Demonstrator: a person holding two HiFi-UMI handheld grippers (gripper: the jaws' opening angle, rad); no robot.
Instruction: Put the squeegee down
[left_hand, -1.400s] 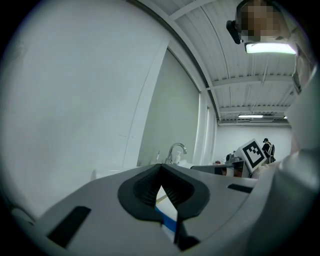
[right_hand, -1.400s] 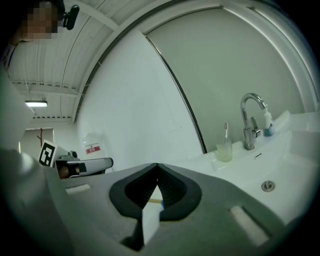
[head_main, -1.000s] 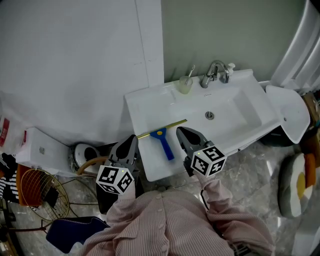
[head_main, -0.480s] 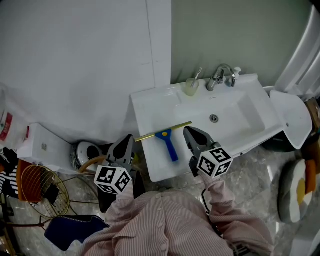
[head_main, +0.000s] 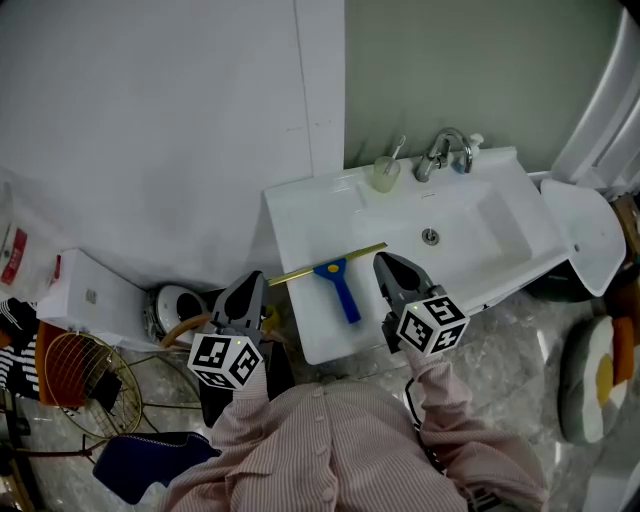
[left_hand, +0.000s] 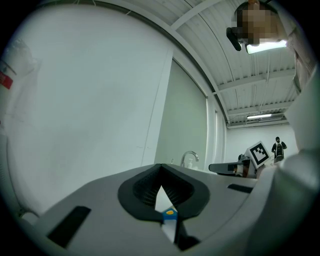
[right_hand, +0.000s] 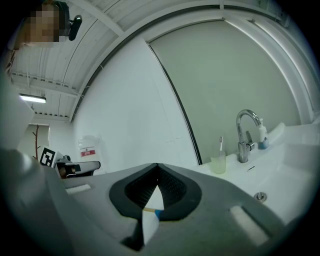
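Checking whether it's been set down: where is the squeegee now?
In the head view, the squeegee lies on the sink's left ledge, left of the drain.

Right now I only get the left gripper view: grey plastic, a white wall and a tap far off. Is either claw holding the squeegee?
Observer: No. In the head view the squeegee lies flat on the left end of the sink, with neither claw on it.
Operator: Where is the other claw, then?
Observer: The right claw is just to the right of the squeegee, apart from it. Its own view shows the jaws shut on nothing.
Operator: Anything else on that sink?
Observer: The right gripper view shows a cup with a toothbrush standing in it, just left of the tap.
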